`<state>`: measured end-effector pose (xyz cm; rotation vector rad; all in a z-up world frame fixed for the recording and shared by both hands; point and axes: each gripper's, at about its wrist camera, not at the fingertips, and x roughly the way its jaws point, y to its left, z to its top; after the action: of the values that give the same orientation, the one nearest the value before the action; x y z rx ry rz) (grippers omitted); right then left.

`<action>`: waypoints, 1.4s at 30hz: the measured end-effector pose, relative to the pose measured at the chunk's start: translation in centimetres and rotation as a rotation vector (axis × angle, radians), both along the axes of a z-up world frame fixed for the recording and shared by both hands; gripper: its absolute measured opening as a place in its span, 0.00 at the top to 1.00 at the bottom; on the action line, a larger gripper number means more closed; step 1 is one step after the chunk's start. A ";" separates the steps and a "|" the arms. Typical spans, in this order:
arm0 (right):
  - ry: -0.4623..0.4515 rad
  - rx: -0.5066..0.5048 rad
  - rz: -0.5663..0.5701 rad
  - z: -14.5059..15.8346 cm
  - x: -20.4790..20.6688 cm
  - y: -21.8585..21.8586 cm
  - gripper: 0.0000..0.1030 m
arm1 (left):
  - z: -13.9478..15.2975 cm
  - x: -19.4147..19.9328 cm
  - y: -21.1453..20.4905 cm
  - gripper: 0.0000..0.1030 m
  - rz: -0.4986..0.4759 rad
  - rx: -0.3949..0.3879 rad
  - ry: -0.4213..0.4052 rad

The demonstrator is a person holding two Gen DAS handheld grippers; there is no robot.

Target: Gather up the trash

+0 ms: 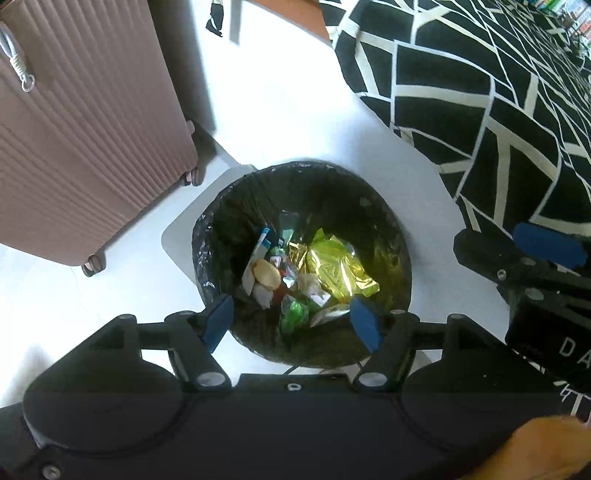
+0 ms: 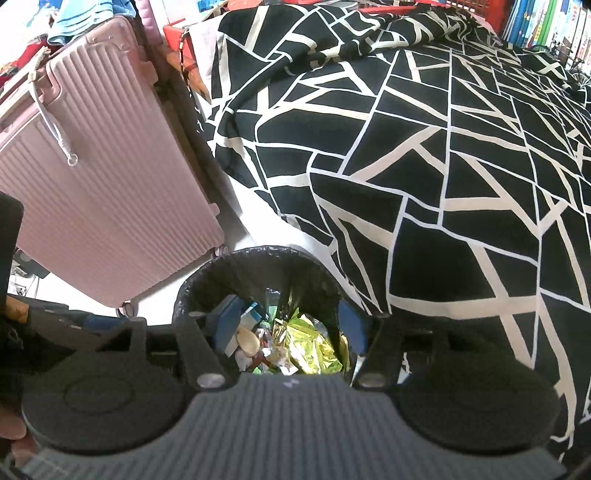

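A round bin lined with a black bag (image 1: 388,221) (image 2: 207,280) stands on the white floor. Inside lies trash: a crumpled gold foil wrapper (image 1: 340,269) (image 2: 314,343), a blue and white carton (image 1: 260,245) (image 2: 251,314), green plastic (image 1: 295,315) and scraps of paper. My left gripper (image 1: 291,325) hangs above the bin's near side, open, with nothing between its blue pads (image 1: 218,323). My right gripper (image 2: 288,328) is also over the bin, open and holding nothing. In the left wrist view the right gripper's body shows at the right edge (image 1: 546,273).
A pink ribbed suitcase (image 1: 85,125) (image 2: 99,184) on wheels stands left of the bin. A bed with a black and white patterned cover (image 1: 498,110) (image 2: 424,166) fills the right side. Books (image 2: 546,26) line the far right. Bare white floor (image 1: 277,103) runs between suitcase and bed.
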<state>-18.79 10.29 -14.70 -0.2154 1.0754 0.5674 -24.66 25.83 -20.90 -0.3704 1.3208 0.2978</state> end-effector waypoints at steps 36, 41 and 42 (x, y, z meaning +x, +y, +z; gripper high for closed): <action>-0.004 0.002 -0.007 1.4 -0.3 0.0 0.24 | 0.7 -0.5 -1.2 0.26 -0.004 0.026 0.027; -0.003 0.000 -0.008 1.4 -0.4 -0.1 0.24 | 0.4 -0.5 -1.3 0.26 -0.002 0.025 0.033; -0.003 0.001 -0.008 1.4 -0.3 -0.1 0.24 | 0.4 -0.5 -1.3 0.26 -0.004 0.026 0.035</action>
<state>-19.11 10.15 -13.34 -0.2112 1.0725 0.5607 -25.16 24.51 -20.54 -0.3418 1.3509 0.3196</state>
